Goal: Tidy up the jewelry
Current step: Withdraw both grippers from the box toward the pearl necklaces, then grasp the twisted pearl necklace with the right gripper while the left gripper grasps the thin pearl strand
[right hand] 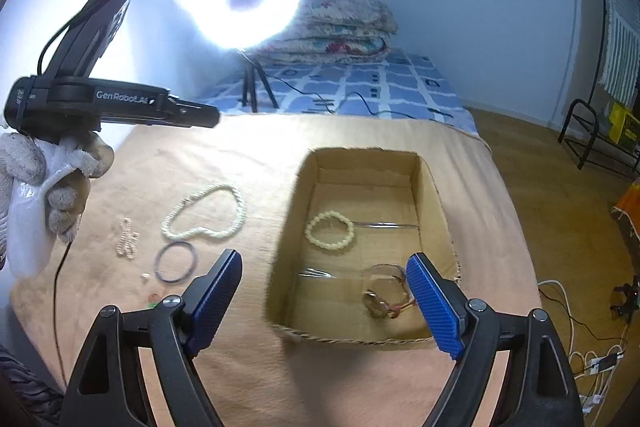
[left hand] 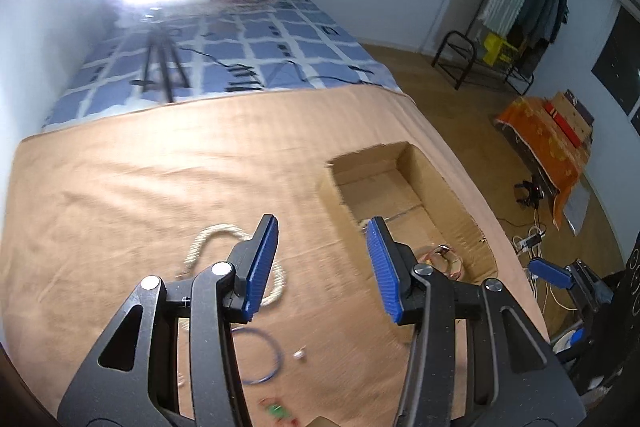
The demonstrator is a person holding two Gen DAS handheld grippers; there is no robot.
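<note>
Both the left tool (left hand: pixel 322 263) and right tool (right hand: pixel 326 301) gape empty; pearl necklace (right hand: pixel 208 213) beside cardboard box (right hand: pixel 430 187); pearl bracelet (right hand: pixel 330 230) inside.

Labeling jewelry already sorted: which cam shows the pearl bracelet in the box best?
Right wrist. The pearl bracelet lies whole and sharp on the floor of the cardboard box, unobstructed. In the left wrist view the right finger of the left gripper hides that spot; the bracelet can't be made out.
</note>
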